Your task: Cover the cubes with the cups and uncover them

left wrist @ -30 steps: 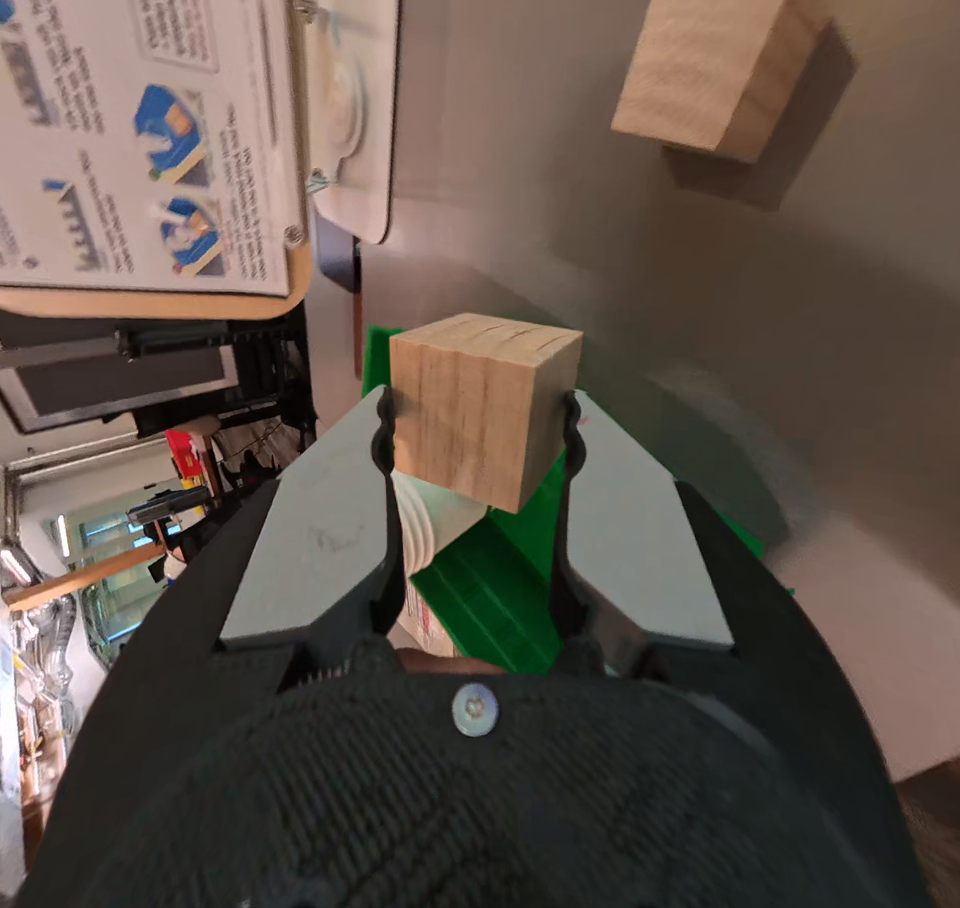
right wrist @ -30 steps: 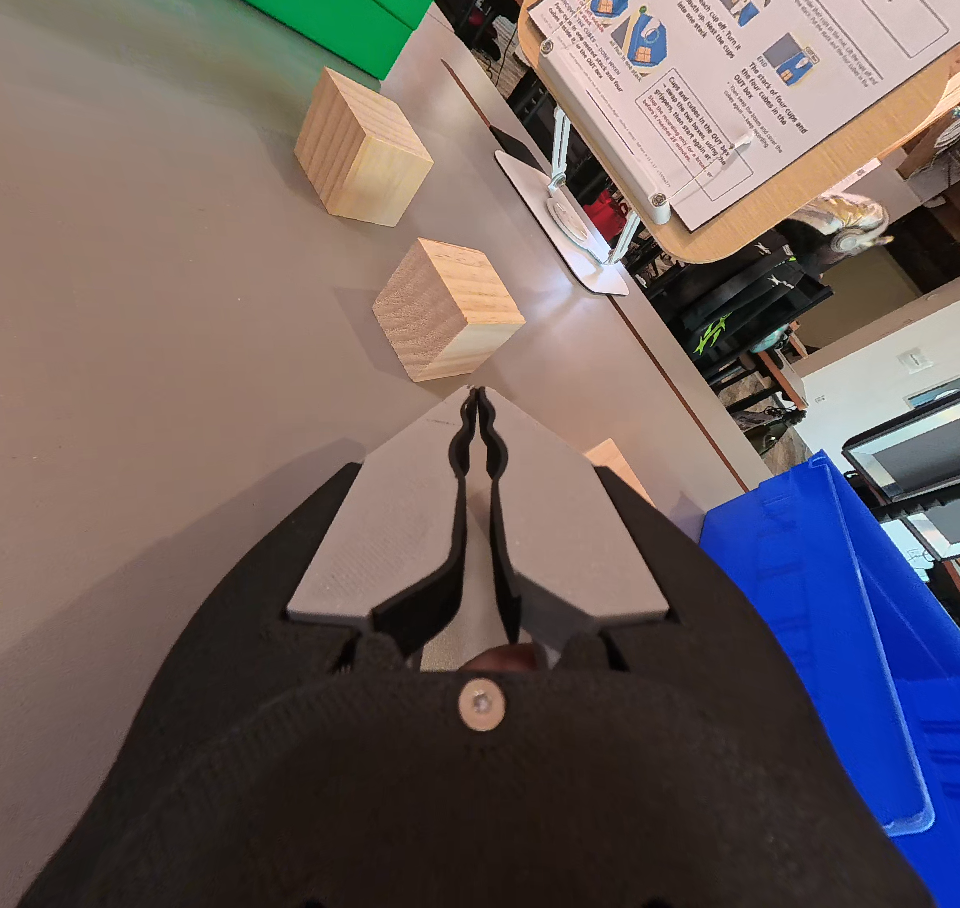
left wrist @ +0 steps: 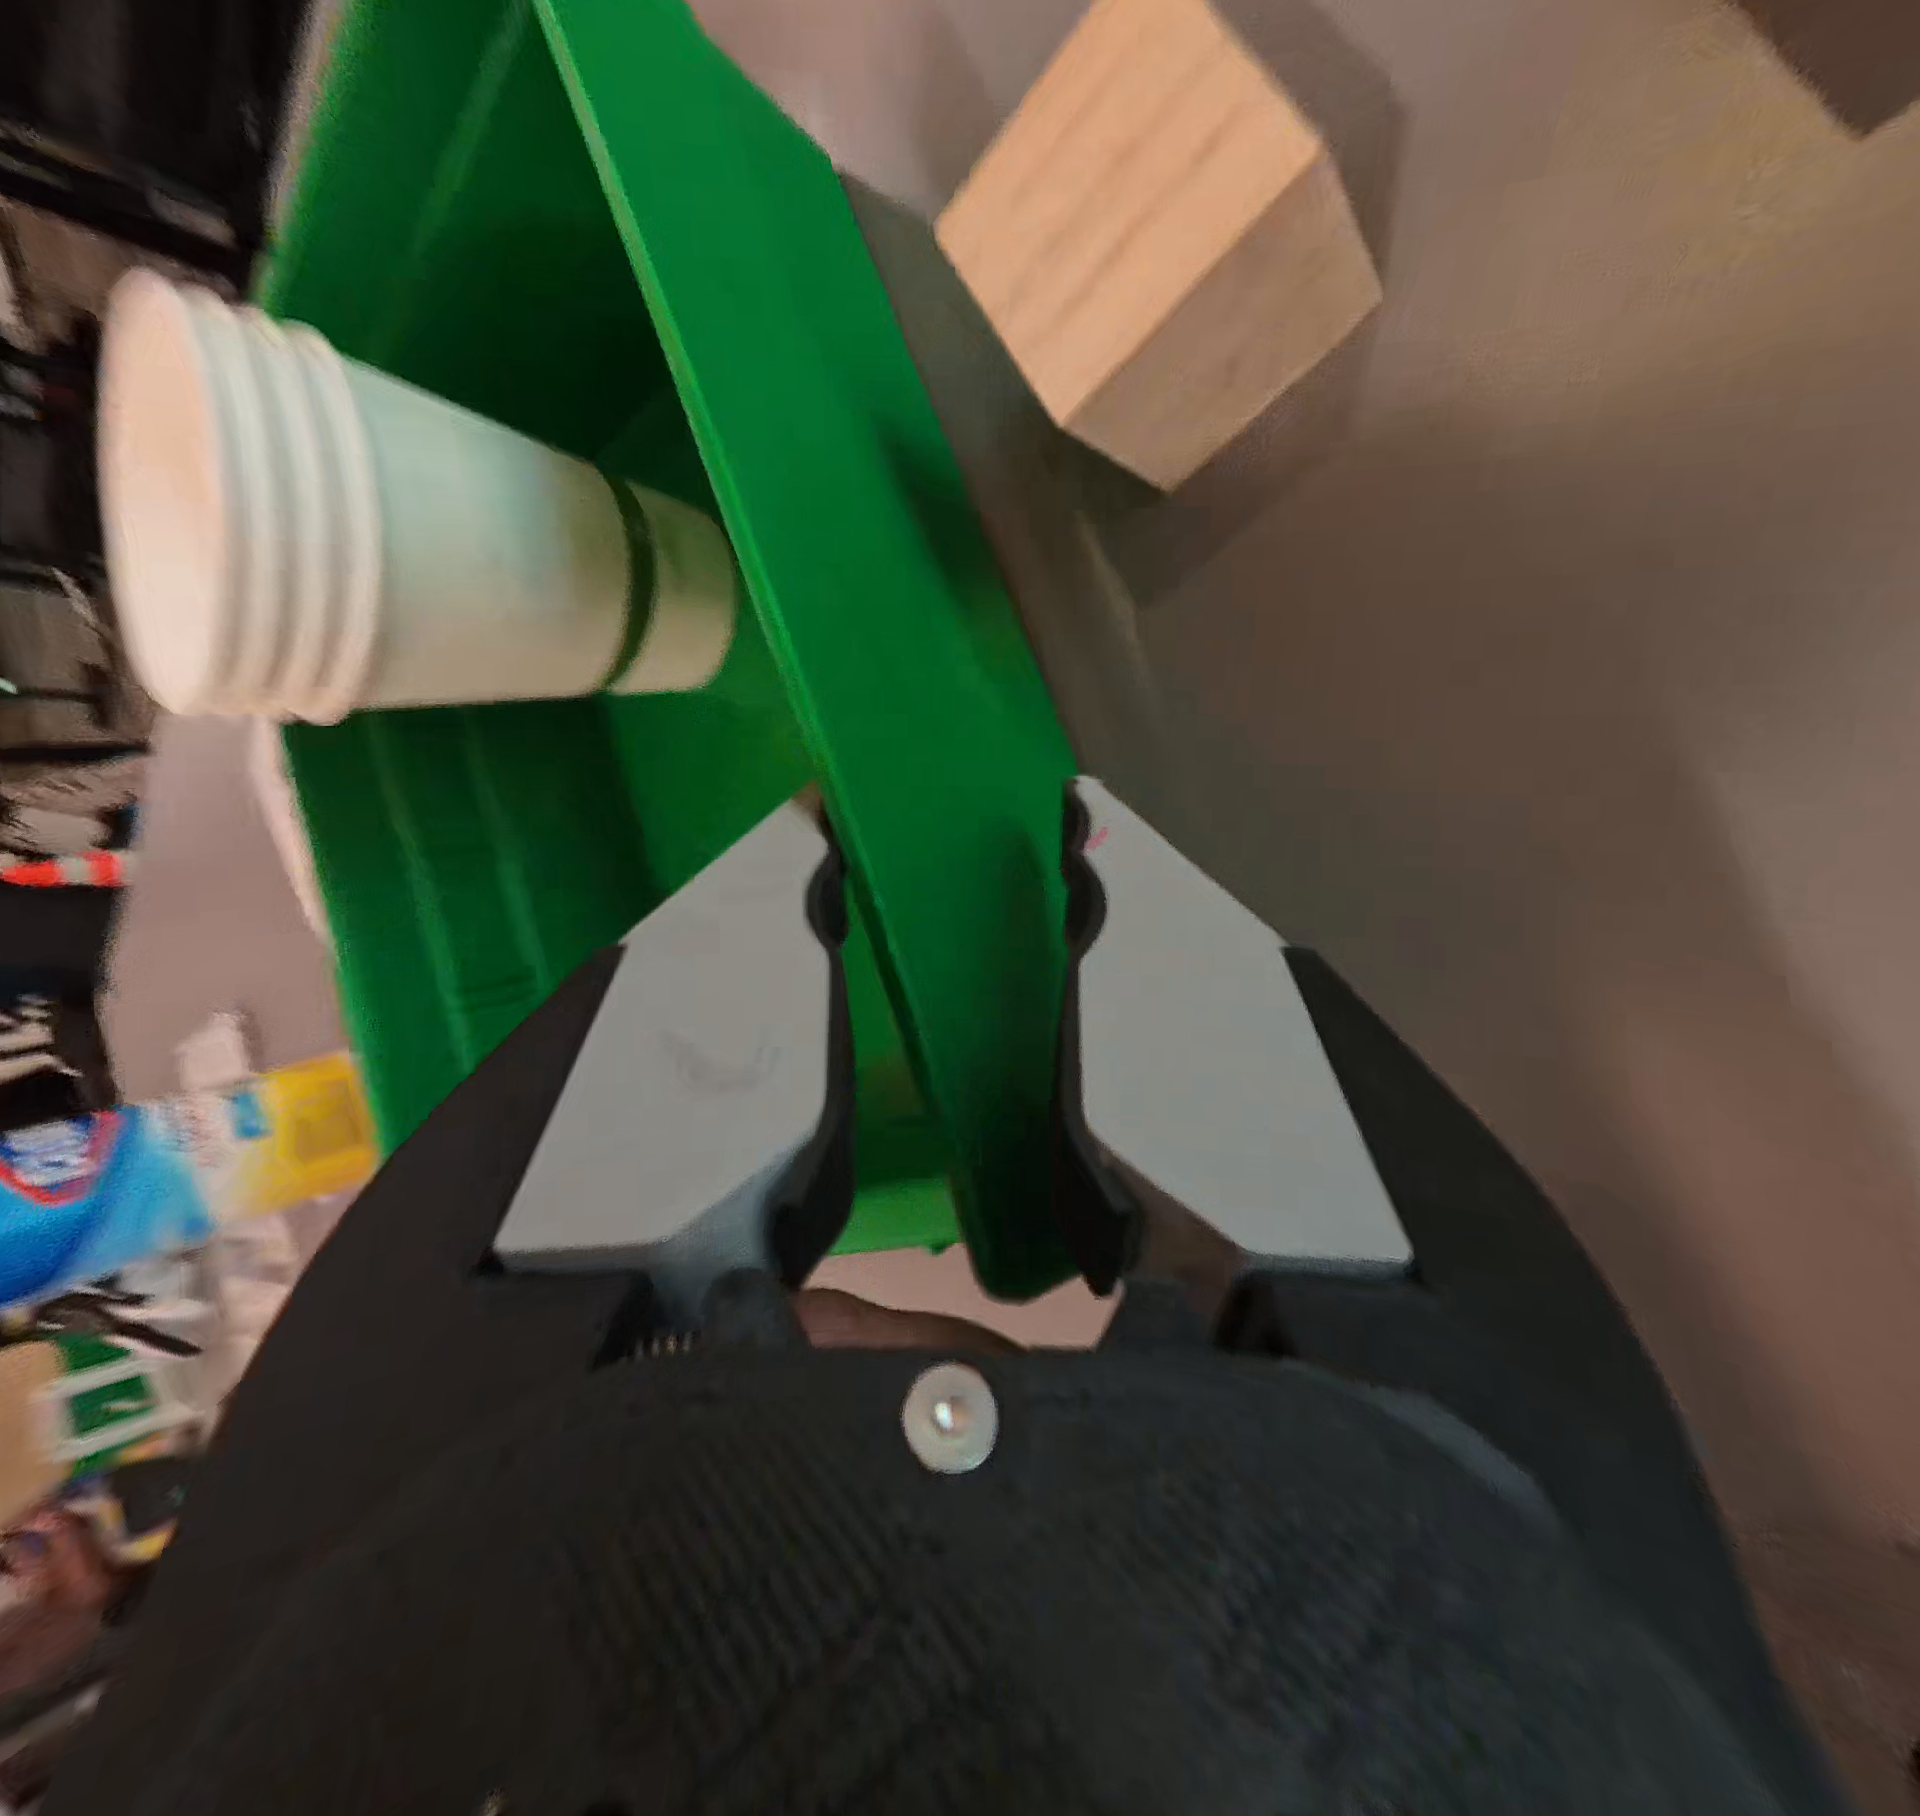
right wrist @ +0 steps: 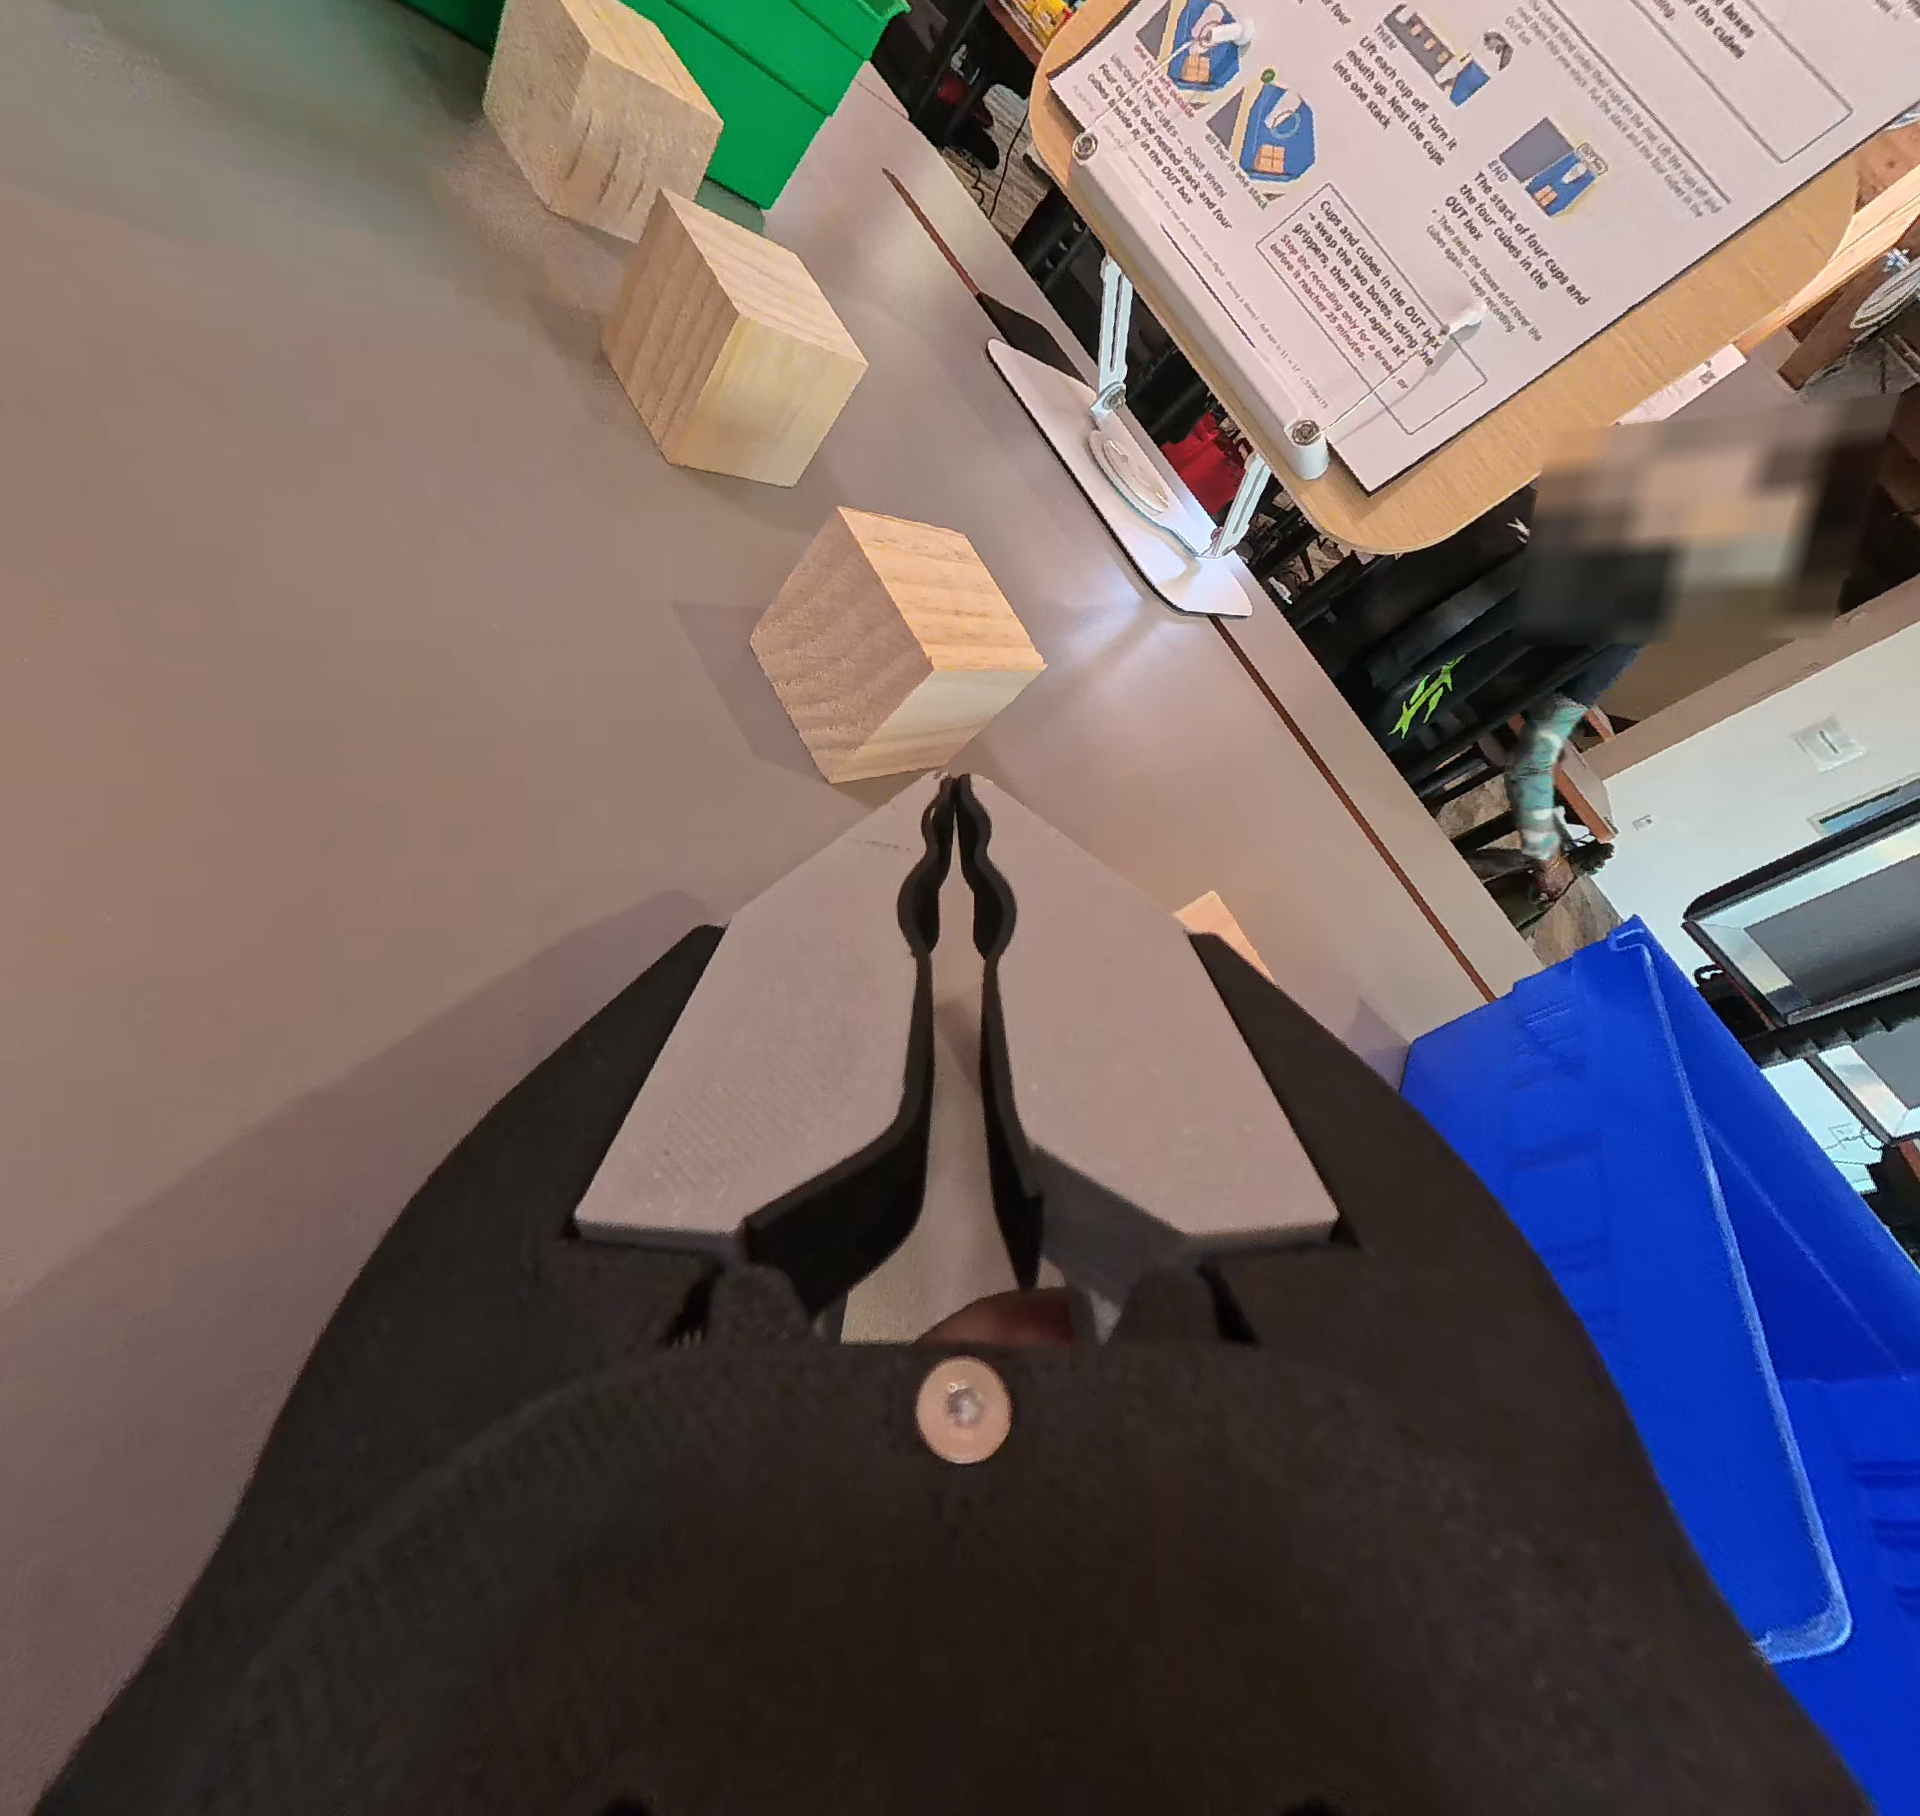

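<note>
While the left gripper (left wrist: 948, 836) is hovering half open and empty over the green plastic bin's (left wrist: 831, 478) rim, a nested stack of white paper cups (left wrist: 395, 509) is standing inside. Beside the bin, three pale wooden cubes (right wrist: 727, 338) are sitting uncovered on the grey table (right wrist: 312, 623). The right gripper (right wrist: 954, 798) is waiting fully closed and empty near the closest cube (right wrist: 894, 639).

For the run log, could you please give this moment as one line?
left hand-held gripper: open, by green bin | cups: stacked in bin | right hand-held gripper: shut

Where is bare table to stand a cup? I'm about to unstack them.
The broad grey table left of the row of wooden cubes is bare. It is crowded by the green bin, and the blue bin blocks the right.
</note>
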The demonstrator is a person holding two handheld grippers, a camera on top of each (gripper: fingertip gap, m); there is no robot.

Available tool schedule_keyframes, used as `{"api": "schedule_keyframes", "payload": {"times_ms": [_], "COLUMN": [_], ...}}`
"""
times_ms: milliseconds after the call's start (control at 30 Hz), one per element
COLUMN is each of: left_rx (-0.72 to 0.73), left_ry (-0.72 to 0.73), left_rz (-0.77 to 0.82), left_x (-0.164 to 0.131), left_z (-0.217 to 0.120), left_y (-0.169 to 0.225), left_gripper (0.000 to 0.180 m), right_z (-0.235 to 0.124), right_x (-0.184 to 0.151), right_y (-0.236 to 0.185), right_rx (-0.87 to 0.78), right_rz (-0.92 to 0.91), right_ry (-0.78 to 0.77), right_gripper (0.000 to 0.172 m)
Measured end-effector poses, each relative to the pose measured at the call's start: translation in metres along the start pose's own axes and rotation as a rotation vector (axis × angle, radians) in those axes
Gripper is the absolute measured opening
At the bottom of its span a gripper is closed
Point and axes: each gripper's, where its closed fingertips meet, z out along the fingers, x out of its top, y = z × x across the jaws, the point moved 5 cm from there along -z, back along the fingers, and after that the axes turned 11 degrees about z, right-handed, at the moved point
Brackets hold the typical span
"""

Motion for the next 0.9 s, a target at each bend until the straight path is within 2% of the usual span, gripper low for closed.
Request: {"api": "schedule_keyframes", "payload": {"times_ms": [100,167,233,367,467,633,667,733,767,800,867,900], "left_rx": [0.052,-0.038,-0.031,0.028,0.019,0.045,0.050,0.085,0.092,0.110,0.183,0.213], "left_ry": [0.046,0.103,0.118,0.053,0.036,0.125,0.159,0.197,0.212,0.232,0.260,0.265], "left_rz": [-0.159,-0.319,-0.386,-0.398,-0.409,-0.385,-0.388,-0.408,-0.418,-0.425,-0.416,-0.409], "left_x": [-0.013,-0.013,-0.015,-0.017,-0.017,-0.020,-0.022,-0.028,-0.029,-0.030,-0.032,-0.032], "left_z": [0.011,0.010,0.010,0.012,0.014,0.002,-0.004,-0.020,-0.028,-0.036,-0.051,-0.055], "left_y": [-0.006,-0.008,-0.010,-0.013,-0.014,-0.009,-0.012,-0.028,-0.038,-0.052,-0.084,-0.100], "left_gripper": [0.021,0.010,0.008,0.009,0.009,0.011,0.020,0.043,0.045,0.045,0.028,0.027], "right_z": [0.000,0.000,0.001,0.002,0.002,0.001,0.001,0.002,0.002,0.002,0.002,0.002], "right_x": [0.000,-0.001,-0.002,-0.003,-0.003,-0.003,-0.003,-0.003,-0.003,-0.003,-0.003,-0.003], "right_y": [0.000,0.000,0.001,0.001,0.001,0.001,0.001,0.001,0.000,0.000,-0.001,-0.002], "right_rx": [-0.002,-0.001,-0.002,-0.005,-0.010,-0.009,-0.008,-0.006,-0.004,-0.003,-0.001,0.001], "right_rz": [-0.002,0.008,0.010,-0.001,-0.004,0.001,-0.001,-0.005,-0.007,-0.010,-0.015,-0.018], "right_ry": [-0.002,-0.004,-0.009,-0.015,-0.016,-0.014,-0.015,-0.018,-0.018,-0.018,-0.019,-0.020], "right_gripper": [0.000,0.000,0.000,0.000,0.000,0.000,0.000,0.000,0.000,0.000,0.000,0.000]}}
